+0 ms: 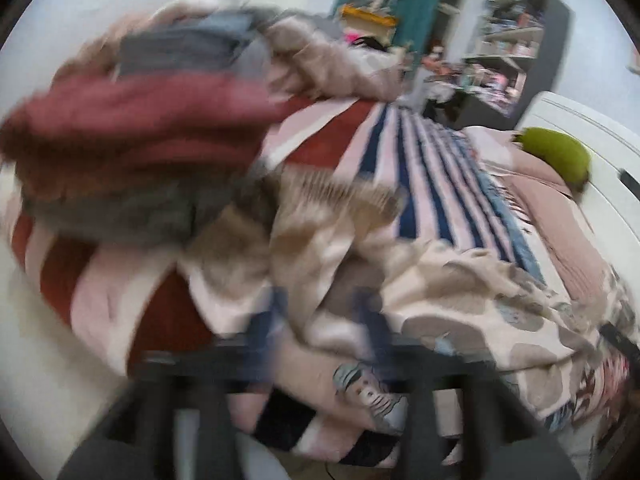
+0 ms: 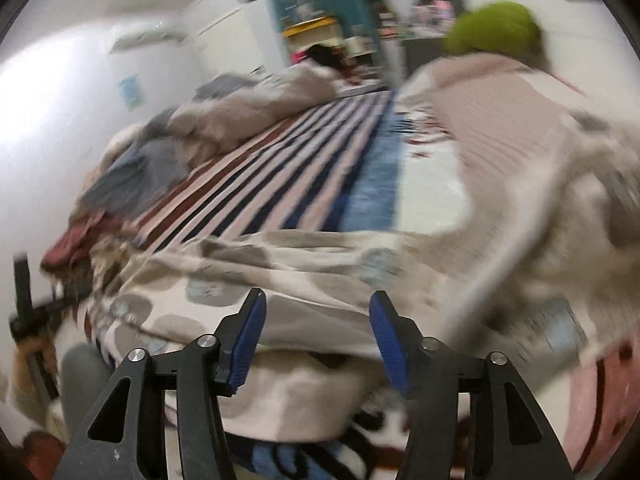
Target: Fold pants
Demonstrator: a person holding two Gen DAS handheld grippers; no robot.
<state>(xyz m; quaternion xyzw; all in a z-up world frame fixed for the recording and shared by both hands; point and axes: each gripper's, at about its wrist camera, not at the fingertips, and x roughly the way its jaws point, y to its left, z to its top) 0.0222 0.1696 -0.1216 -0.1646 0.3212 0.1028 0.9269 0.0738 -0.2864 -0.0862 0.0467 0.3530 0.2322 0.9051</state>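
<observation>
The pants [image 2: 288, 280] are cream with grey and pale blue spots and lie rumpled across a striped bed. In the left wrist view they show as a blurred heap [image 1: 420, 280] just ahead of my left gripper [image 1: 320, 312], whose blue fingers [image 1: 264, 320] stand apart with fabric between and beyond them. My right gripper [image 2: 318, 328] is open, its blue fingers [image 2: 252, 336] spread over the near edge of the pants, holding nothing. The left gripper also shows at the far left of the right wrist view [image 2: 28, 304].
A pile of red, grey and beige clothes [image 1: 140, 128] sits at the left on the striped blanket [image 1: 420, 152]. A green pillow [image 1: 556, 152] lies by the white headboard [image 1: 592, 132]. Shelves [image 1: 512, 44] stand beyond the bed.
</observation>
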